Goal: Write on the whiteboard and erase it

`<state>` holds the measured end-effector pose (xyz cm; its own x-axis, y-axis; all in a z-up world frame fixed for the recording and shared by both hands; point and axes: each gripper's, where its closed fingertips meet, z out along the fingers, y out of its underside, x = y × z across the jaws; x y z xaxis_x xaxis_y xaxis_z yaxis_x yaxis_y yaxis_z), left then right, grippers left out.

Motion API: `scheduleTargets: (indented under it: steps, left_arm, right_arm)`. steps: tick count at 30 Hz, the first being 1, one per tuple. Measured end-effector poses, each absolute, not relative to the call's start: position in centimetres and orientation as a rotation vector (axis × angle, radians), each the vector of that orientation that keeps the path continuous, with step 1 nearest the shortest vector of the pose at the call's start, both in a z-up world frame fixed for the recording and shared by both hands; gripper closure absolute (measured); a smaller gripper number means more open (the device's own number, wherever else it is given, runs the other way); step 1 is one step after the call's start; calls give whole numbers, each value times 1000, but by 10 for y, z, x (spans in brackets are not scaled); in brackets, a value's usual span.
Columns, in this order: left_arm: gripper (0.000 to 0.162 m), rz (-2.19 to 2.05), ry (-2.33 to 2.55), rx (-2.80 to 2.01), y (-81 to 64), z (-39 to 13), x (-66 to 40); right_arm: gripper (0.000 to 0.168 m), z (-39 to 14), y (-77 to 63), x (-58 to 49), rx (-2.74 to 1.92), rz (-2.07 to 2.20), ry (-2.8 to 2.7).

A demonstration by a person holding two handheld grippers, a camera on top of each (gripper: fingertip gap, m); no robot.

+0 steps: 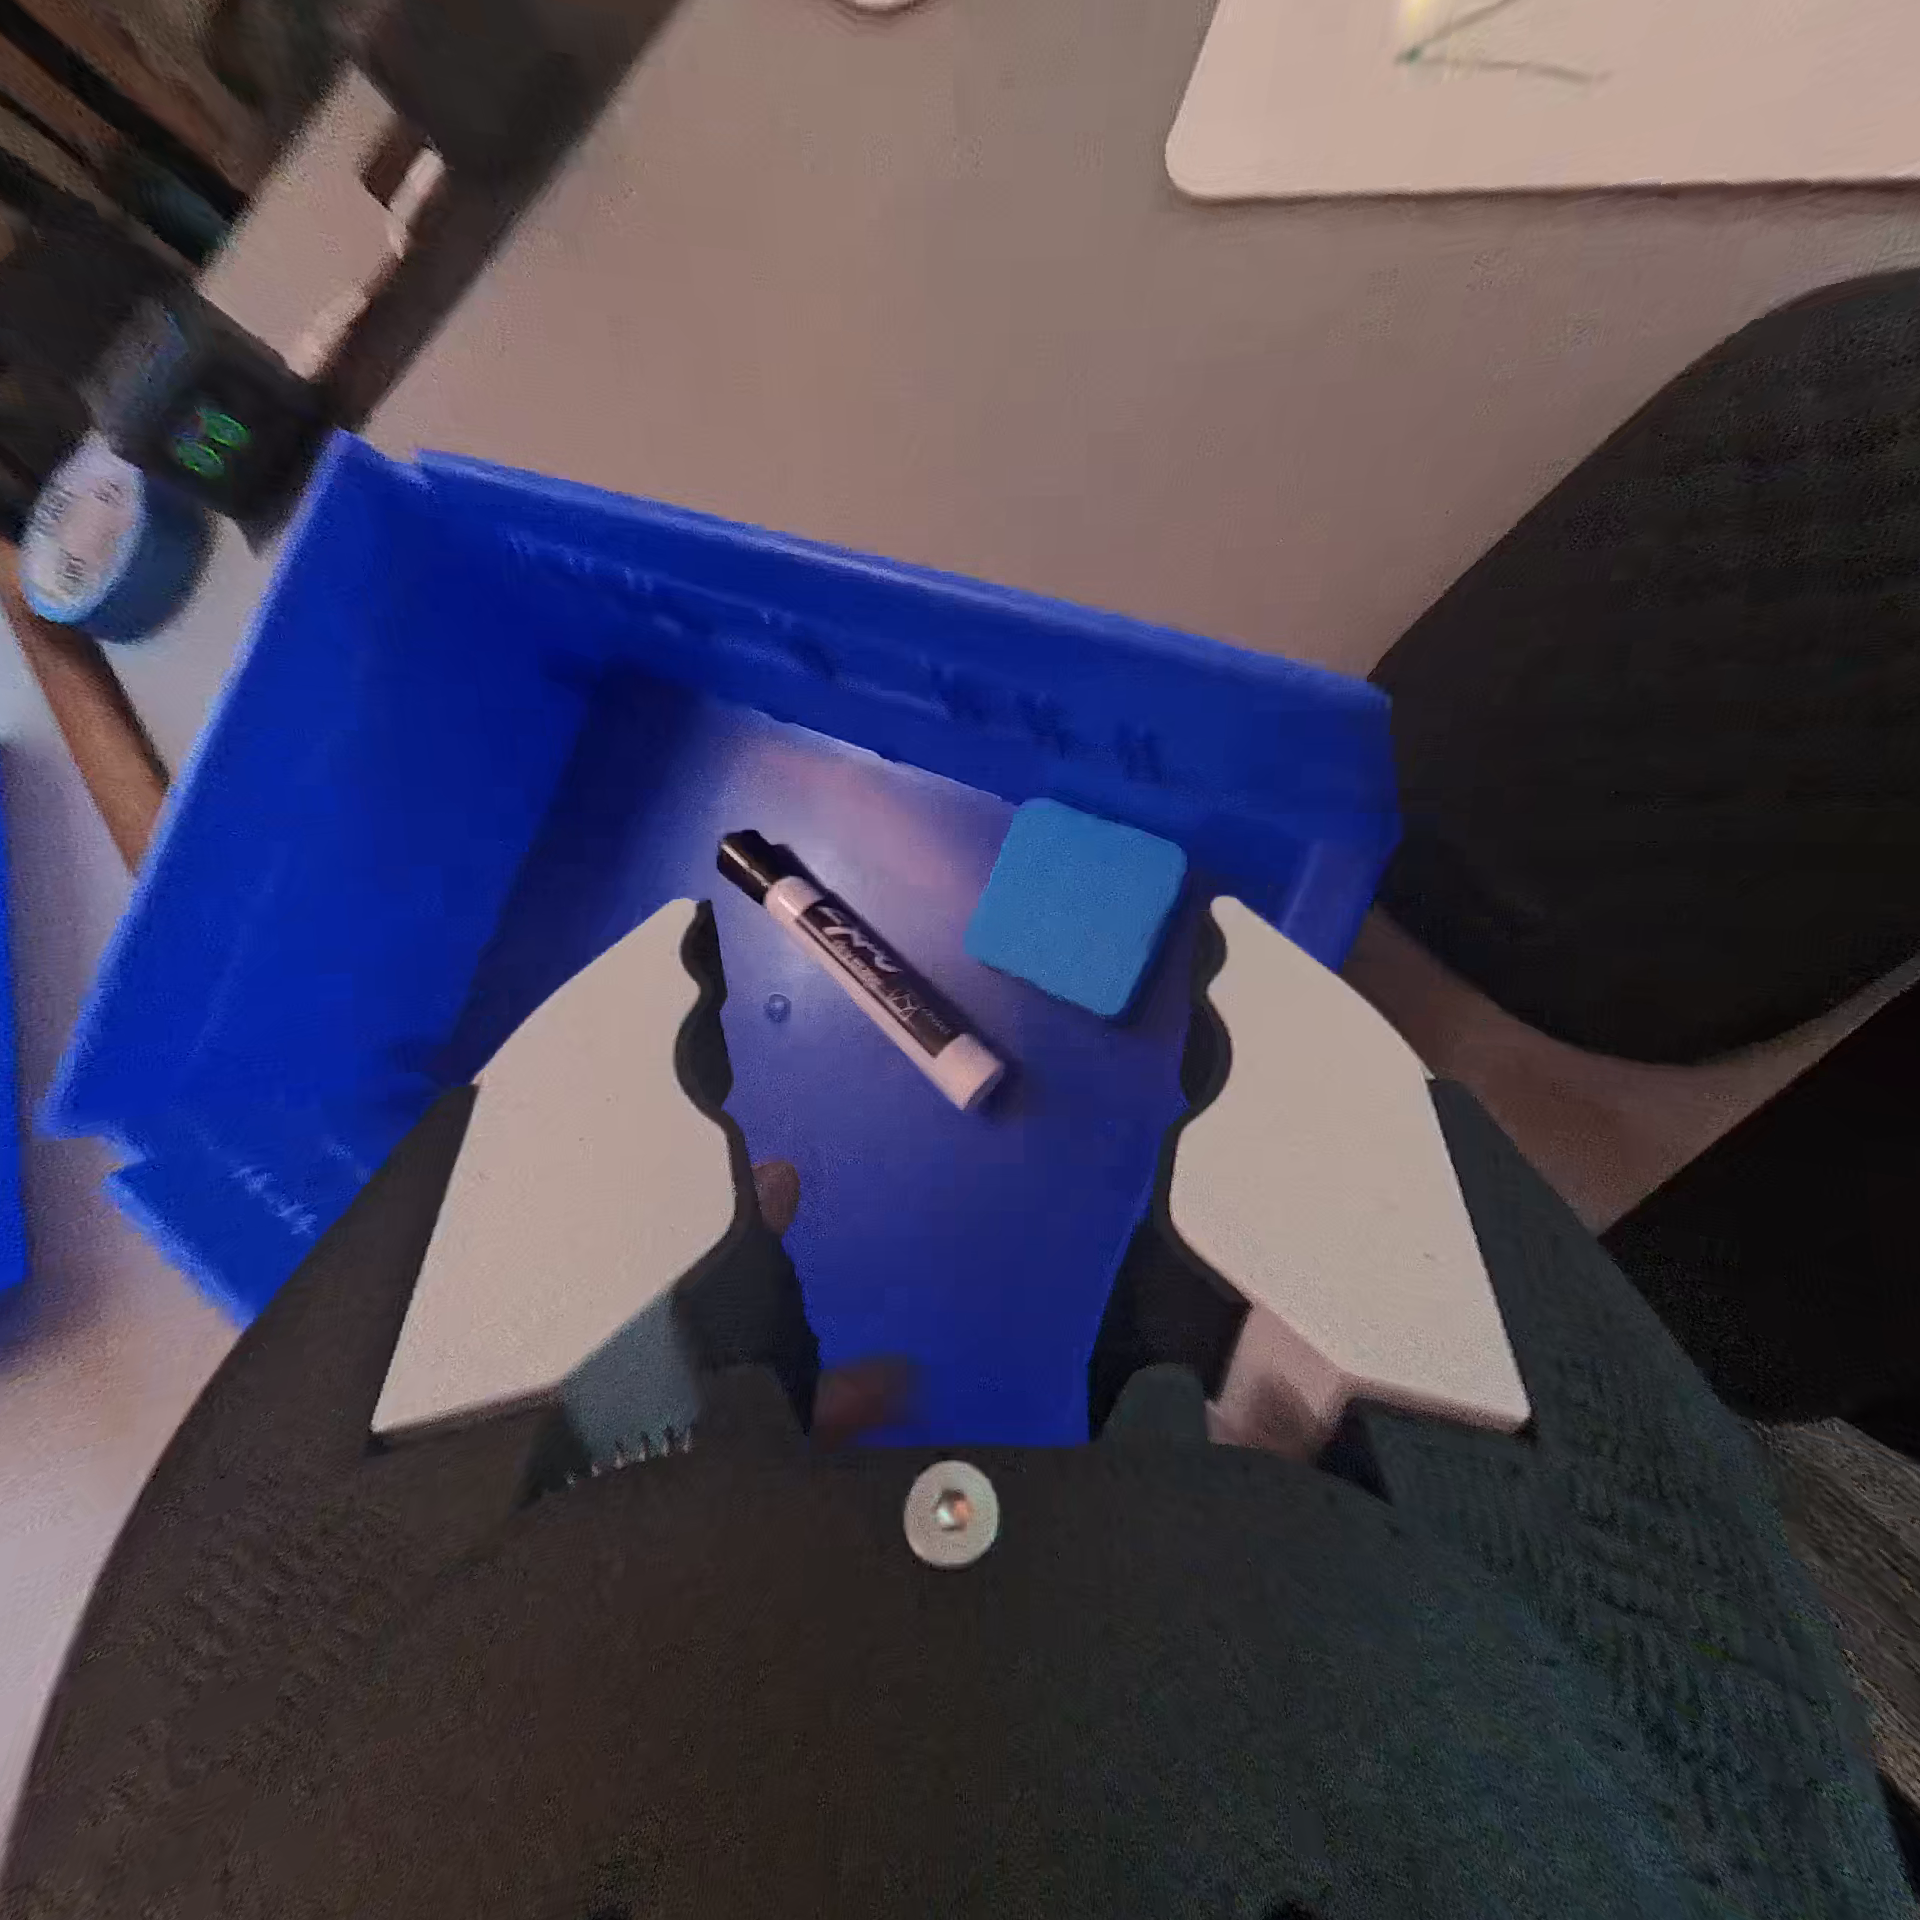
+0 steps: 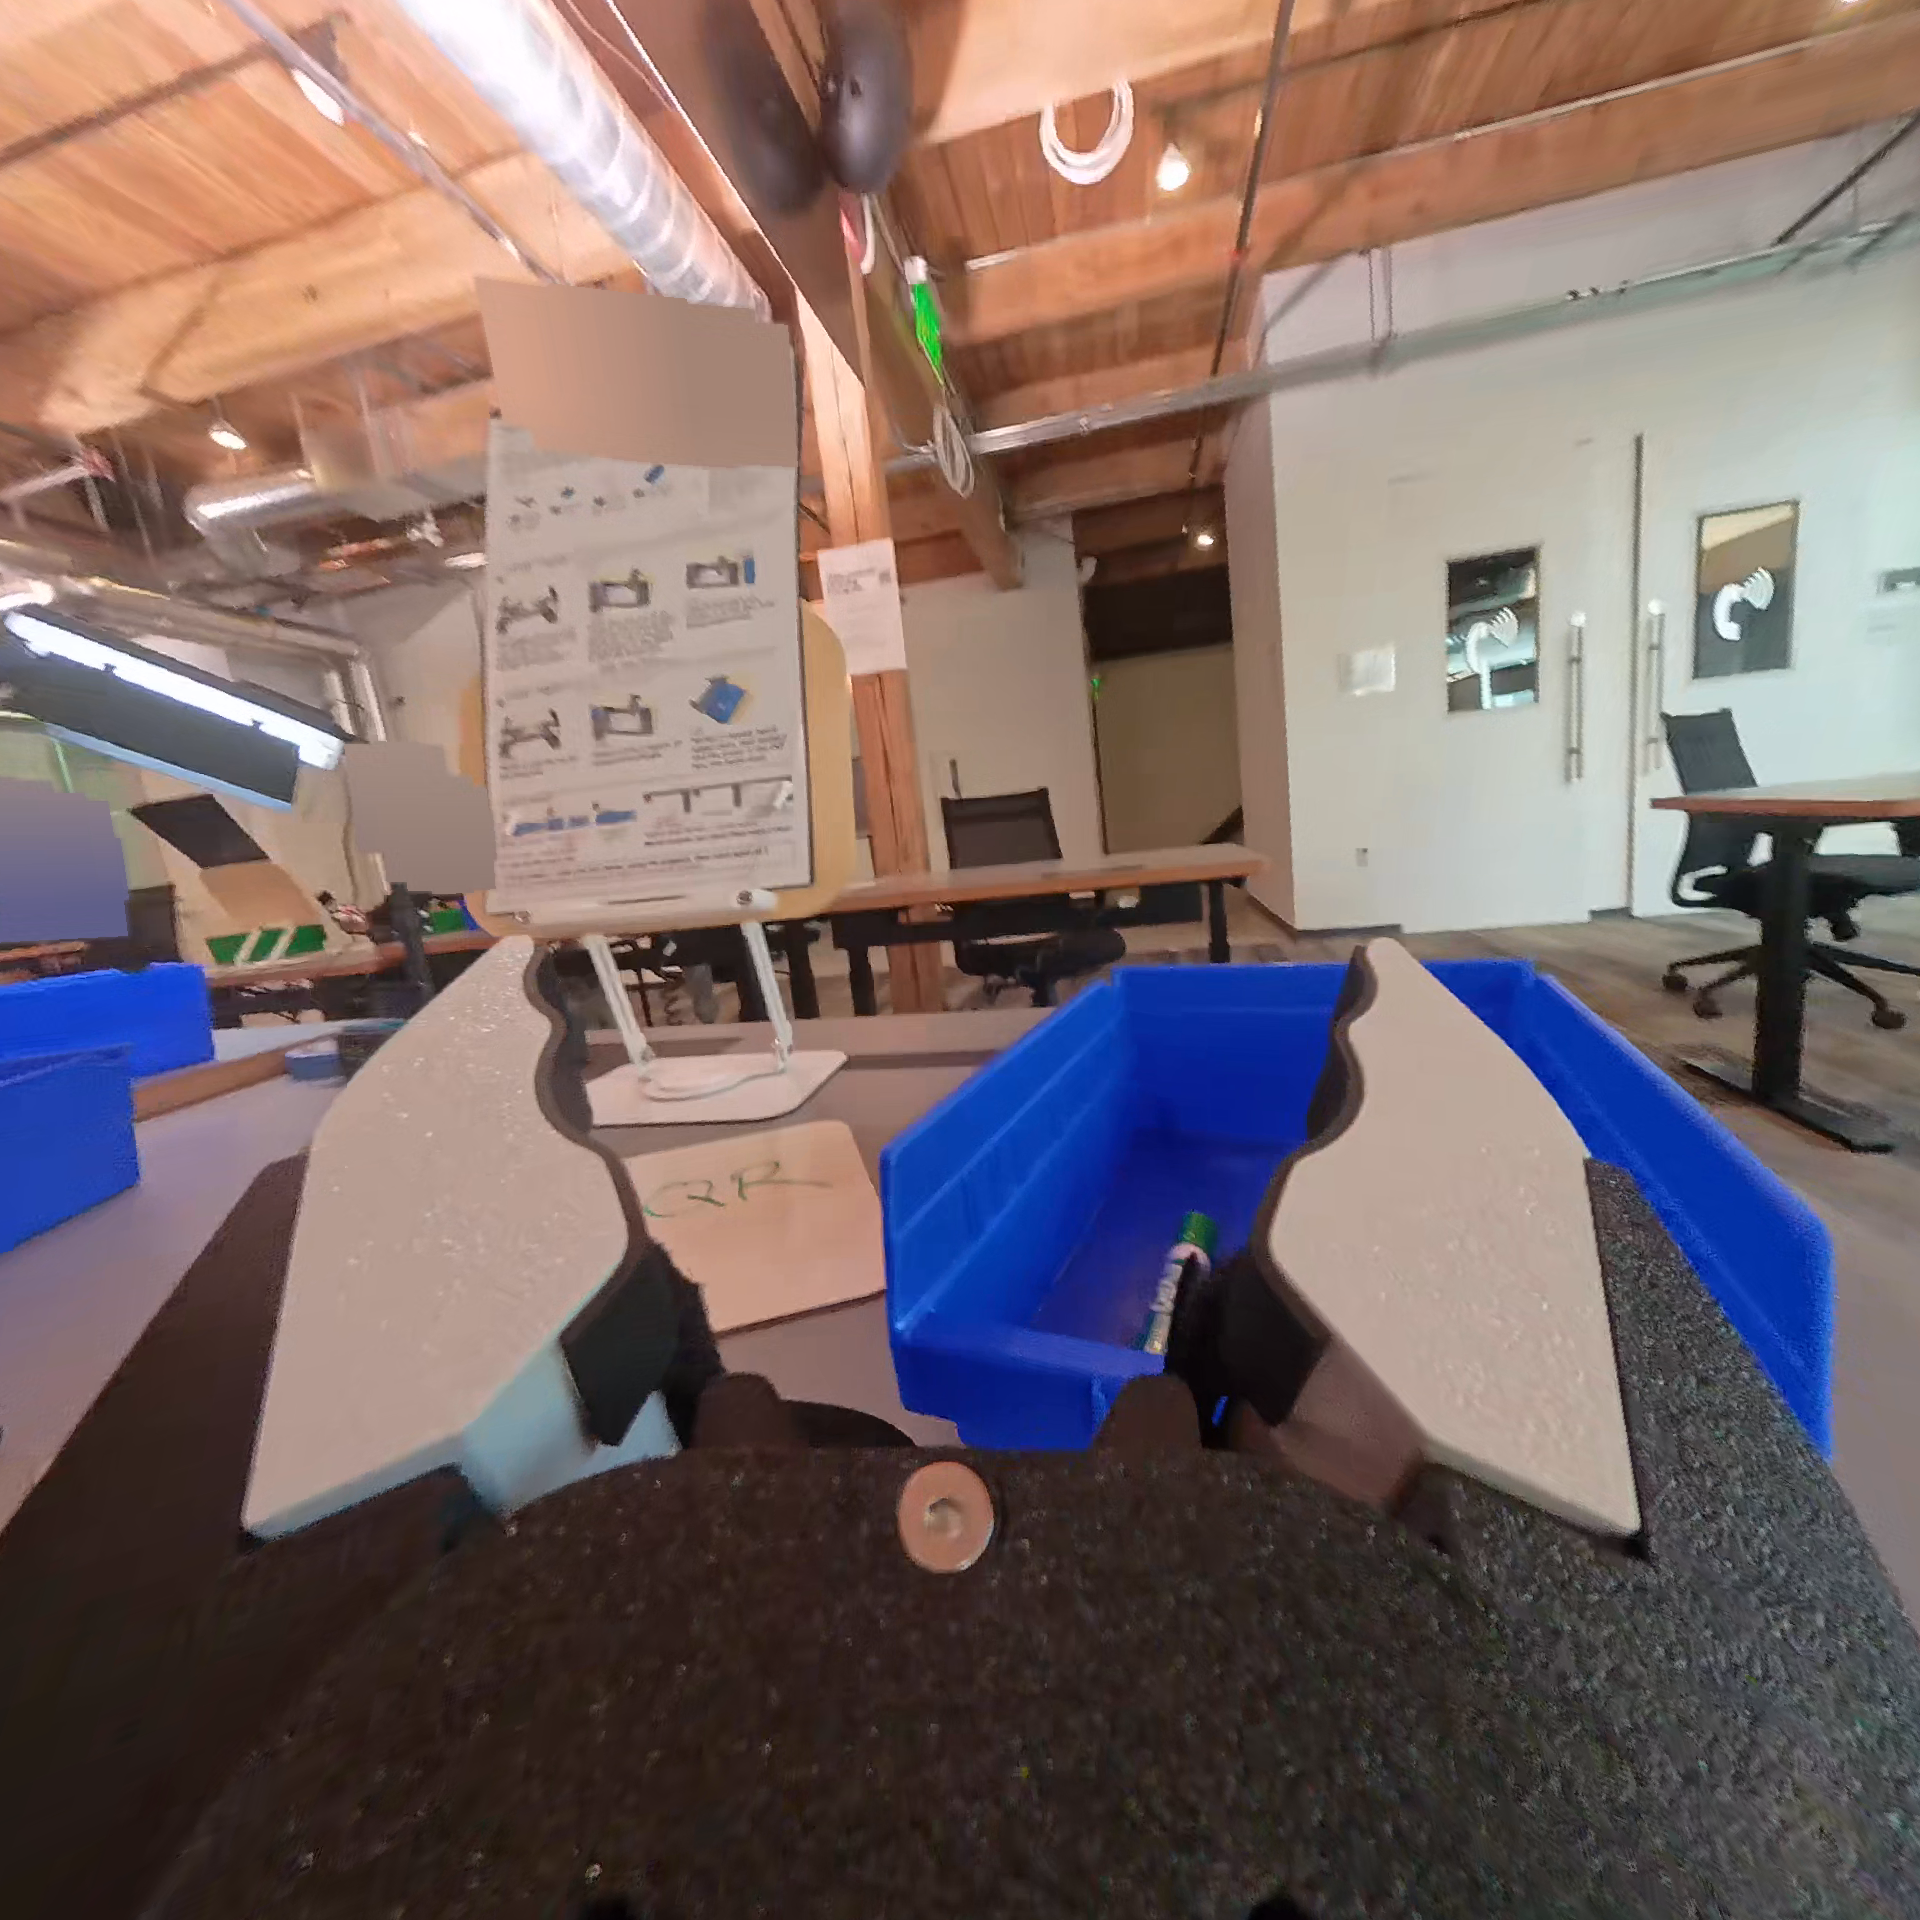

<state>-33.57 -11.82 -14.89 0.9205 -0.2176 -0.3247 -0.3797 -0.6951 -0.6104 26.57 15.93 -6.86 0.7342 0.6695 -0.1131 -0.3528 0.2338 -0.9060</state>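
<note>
In the left wrist view, my left gripper (image 1: 951,914) is open and empty above a blue bin (image 1: 436,790). In the bin lie a black-capped white marker (image 1: 862,971) and a blue square eraser (image 1: 1075,904), both just beyond the fingertips. The small whiteboard (image 1: 1558,114) with green marks lies on the table at the far right. In the right wrist view, my right gripper (image 2: 945,966) is open and empty. The whiteboard (image 2: 769,1236) with green writing lies flat ahead. A second blue bin (image 2: 997,1184) to its right holds a green marker (image 2: 1179,1283), partly hidden by my right finger.
A white stand (image 2: 717,1081) holding a printed sheet stands behind the whiteboard. More blue bins (image 2: 73,1081) sit at the left. A roll of blue tape (image 1: 104,551) and a dark device (image 1: 218,436) lie left of the bin. A black chair (image 1: 1683,665) is to the right. The gap from one gripper's tips to the other's is roughly 65 cm. My left tips are roughly 8 cm from the blue square eraser (image 1: 1075,904).
</note>
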Motion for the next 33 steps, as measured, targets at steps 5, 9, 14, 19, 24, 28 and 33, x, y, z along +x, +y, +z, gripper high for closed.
scheduleTargets:
  steps: [5, 9, 14, 19, 24, 28, 33]
  left_arm:
    - [78, 156, 660, -2499, -115, -200, -333]
    - [88, 82, 709, -2589, -112, -223, -340]
    - [101, 13, 854, -2613, -114, -245, -335]
    - [107, 228, 691, -2463, -102, -217, -358]
    - [107, 530, 644, -2068, -91, -110, -342]
    - [107, 482, 962, -1913, -71, -82, -255]
    - [107, 320, 1331, -1847, -40, -117, -163]
  right_arm:
    - [39, -68, 155, 248, -1144, 699, -422]
    - [41, -71, 156, 238, -1175, 647, -477]
    - [44, -73, 156, 228, -1179, 669, -491]
    - [62, -81, 152, 203, -1211, 672, -596]
    - [77, -82, 111, 116, -1128, 740, -974]
    - [76, -73, 32, 12, -880, 936, -1368]
    - [86, -74, -30, -71, -651, 1030, -1659]
